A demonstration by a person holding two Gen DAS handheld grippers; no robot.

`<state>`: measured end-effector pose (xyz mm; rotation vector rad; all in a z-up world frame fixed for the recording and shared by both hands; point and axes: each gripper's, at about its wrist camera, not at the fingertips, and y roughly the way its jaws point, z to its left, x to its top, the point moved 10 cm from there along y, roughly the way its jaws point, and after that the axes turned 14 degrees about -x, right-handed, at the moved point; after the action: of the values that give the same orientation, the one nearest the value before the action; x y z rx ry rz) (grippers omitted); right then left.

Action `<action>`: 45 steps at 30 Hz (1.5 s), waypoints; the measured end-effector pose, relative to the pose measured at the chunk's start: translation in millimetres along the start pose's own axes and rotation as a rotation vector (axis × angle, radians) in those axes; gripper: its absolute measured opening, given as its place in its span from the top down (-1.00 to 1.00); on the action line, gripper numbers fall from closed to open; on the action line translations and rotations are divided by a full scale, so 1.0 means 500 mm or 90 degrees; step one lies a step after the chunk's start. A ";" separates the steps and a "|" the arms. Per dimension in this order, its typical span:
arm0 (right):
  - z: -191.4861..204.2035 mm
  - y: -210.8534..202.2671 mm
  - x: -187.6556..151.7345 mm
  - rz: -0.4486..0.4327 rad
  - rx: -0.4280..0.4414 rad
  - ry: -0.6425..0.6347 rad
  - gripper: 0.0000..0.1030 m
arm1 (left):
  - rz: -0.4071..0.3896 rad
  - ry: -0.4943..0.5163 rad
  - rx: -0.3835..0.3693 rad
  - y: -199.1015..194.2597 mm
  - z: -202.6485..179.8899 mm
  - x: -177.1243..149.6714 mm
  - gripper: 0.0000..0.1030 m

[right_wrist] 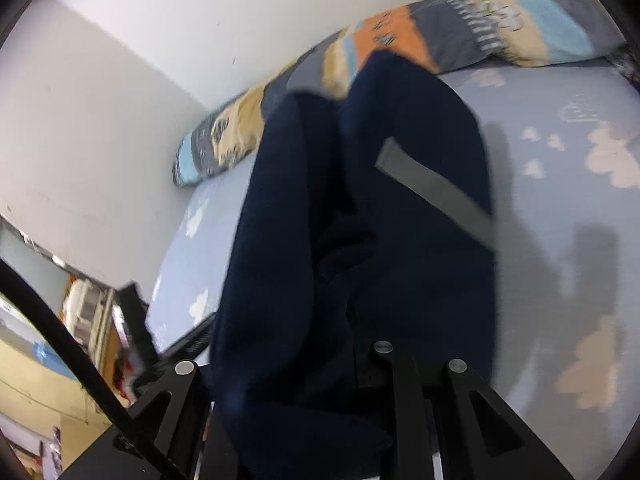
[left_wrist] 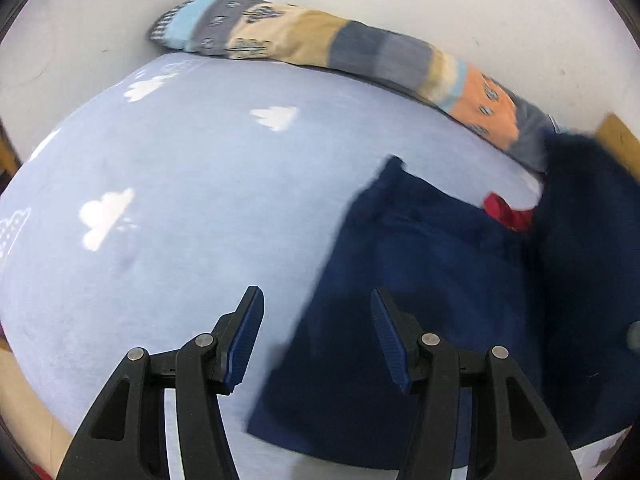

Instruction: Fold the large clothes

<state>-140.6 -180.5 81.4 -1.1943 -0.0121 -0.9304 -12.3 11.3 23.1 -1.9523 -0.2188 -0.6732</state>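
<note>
A dark navy garment lies partly flat on the light blue bed sheet, with a red patch near its far edge. My left gripper is open and empty, hovering over the garment's left edge. In the right wrist view the same navy garment, with a grey strip, hangs lifted and drapes over my right gripper, hiding its fingertips. The raised part also shows at the right of the left wrist view.
A long patchwork pillow lies along the white wall at the far side of the bed; it also shows in the right wrist view. The sheet has white cloud prints. Furniture and clutter stand beside the bed.
</note>
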 end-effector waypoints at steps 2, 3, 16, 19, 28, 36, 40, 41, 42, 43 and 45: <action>0.041 0.048 -0.022 0.014 -0.016 -0.024 0.62 | -0.005 -0.010 0.005 -0.014 0.031 0.005 -0.06; 0.063 0.076 -0.035 0.019 -0.023 -0.038 0.62 | -0.004 -0.014 0.004 -0.016 0.041 0.004 -0.06; 0.171 0.160 -0.046 -0.014 0.015 -0.030 0.64 | 0.008 -0.089 -0.037 -0.038 0.103 -0.003 -0.06; 0.218 0.140 -0.051 -0.044 0.024 -0.052 0.64 | 0.004 -0.088 -0.036 -0.042 0.101 0.001 -0.06; 0.252 0.383 -0.207 0.052 -0.130 -0.227 0.30 | -0.003 -0.091 -0.019 -0.050 0.122 0.005 -0.06; 0.295 0.247 -0.190 0.022 0.041 -0.251 -0.33 | -0.026 -0.107 -0.055 -0.072 0.116 0.016 -0.06; 0.196 0.156 -0.068 -0.054 0.026 -0.205 -0.33 | -0.025 -0.085 -0.099 -0.078 0.078 0.013 -0.06; 0.158 0.144 -0.025 -0.069 -0.004 -0.197 -0.33 | -0.022 -0.073 -0.110 -0.076 0.060 0.010 -0.06; 0.133 0.137 0.003 -0.079 -0.032 -0.186 -0.32 | -0.018 -0.061 -0.121 -0.073 0.041 0.006 -0.06; 0.104 0.128 0.033 -0.093 -0.052 -0.172 -0.32 | -0.011 -0.046 -0.130 -0.067 0.020 0.000 -0.06; 0.055 0.120 0.073 -0.106 -0.091 -0.165 -0.25 | 0.024 -0.017 -0.173 -0.046 -0.036 -0.025 -0.06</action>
<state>-67.8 -177.7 62.8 -1.4577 -0.2597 -0.9279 -39.1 8.2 40.0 -2.2201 -0.1105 -0.6798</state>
